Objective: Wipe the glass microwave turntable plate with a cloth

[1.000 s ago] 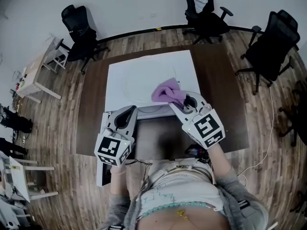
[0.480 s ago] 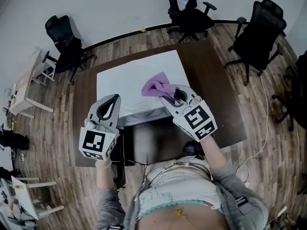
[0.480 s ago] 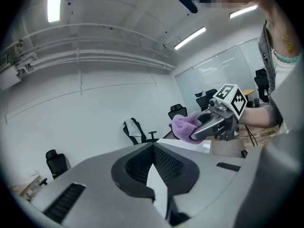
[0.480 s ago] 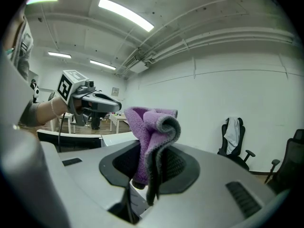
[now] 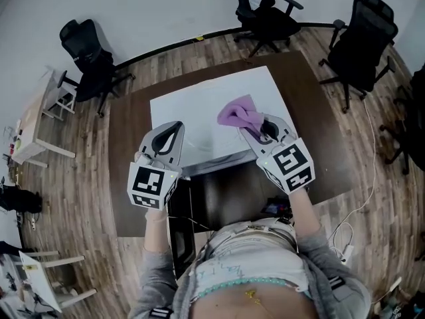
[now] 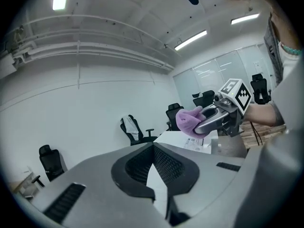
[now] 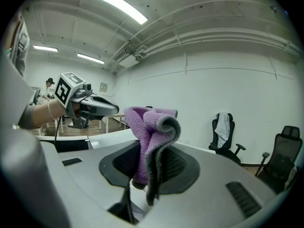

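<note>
The right claw (image 5: pixel 250 131) is clamped on a purple cloth (image 5: pixel 237 113), held above the white mat (image 5: pixel 199 102) on the brown table (image 5: pixel 312 128). The left claw (image 5: pixel 176 125) is pressed together, empty. Between them, a faint curve seems to be the glass plate (image 5: pixel 196 142) on the mat.

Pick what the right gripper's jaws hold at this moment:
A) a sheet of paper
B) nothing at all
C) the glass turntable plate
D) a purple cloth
D: the right gripper view shows the purple cloth pinched between the jaws of the right gripper, folded and standing up from them. The head view shows the same cloth bunched at that gripper's tip.
</note>
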`<state>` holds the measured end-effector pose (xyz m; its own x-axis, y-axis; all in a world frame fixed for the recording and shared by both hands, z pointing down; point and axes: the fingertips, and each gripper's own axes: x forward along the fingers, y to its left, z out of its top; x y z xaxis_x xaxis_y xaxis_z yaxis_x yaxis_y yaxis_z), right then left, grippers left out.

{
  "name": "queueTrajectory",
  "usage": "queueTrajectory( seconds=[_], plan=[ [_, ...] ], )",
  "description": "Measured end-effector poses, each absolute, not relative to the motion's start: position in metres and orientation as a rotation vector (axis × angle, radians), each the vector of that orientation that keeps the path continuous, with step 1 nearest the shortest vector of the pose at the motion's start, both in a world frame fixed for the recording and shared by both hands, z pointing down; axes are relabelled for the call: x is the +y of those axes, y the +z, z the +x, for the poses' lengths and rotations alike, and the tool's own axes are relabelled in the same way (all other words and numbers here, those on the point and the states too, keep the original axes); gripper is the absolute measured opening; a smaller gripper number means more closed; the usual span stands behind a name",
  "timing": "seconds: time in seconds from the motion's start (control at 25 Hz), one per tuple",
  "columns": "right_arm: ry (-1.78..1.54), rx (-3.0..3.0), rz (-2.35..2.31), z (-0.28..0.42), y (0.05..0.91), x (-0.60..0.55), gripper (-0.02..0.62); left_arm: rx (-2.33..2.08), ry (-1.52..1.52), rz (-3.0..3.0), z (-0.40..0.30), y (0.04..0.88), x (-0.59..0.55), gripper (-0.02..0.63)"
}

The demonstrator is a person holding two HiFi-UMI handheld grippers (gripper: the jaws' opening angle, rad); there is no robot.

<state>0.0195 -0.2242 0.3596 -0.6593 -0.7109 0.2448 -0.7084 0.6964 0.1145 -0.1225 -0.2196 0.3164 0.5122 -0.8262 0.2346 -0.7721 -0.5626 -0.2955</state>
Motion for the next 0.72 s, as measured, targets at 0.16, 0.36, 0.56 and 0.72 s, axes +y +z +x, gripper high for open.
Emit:
queueTrajectory(
  seconds=[0.16,0.36,0.56,0.72],
  plan=[
    [0.0,-2.595,1.15,0.016,0.37,-0.229,0.104,1.43,-0.585,-2.592,-0.144,0.337,-0.231,0.005],
    [0.015,-2.558,1.19,0.004,0.373,-0.241,0.104,1.502,-0.66,-2.592,-0.182,0.366,-0.246,0.005],
    [0.017,-2.521,1.203,-0.01,0.37,-0.256,0.104,1.543,-0.74,-2.615,-0.209,0.389,-0.259,0.005],
    [0.003,-2.505,1.204,-0.014,0.373,-0.263,0.104,1.535,-0.788,-2.641,-0.212,0.404,-0.263,0.005]
  ],
)
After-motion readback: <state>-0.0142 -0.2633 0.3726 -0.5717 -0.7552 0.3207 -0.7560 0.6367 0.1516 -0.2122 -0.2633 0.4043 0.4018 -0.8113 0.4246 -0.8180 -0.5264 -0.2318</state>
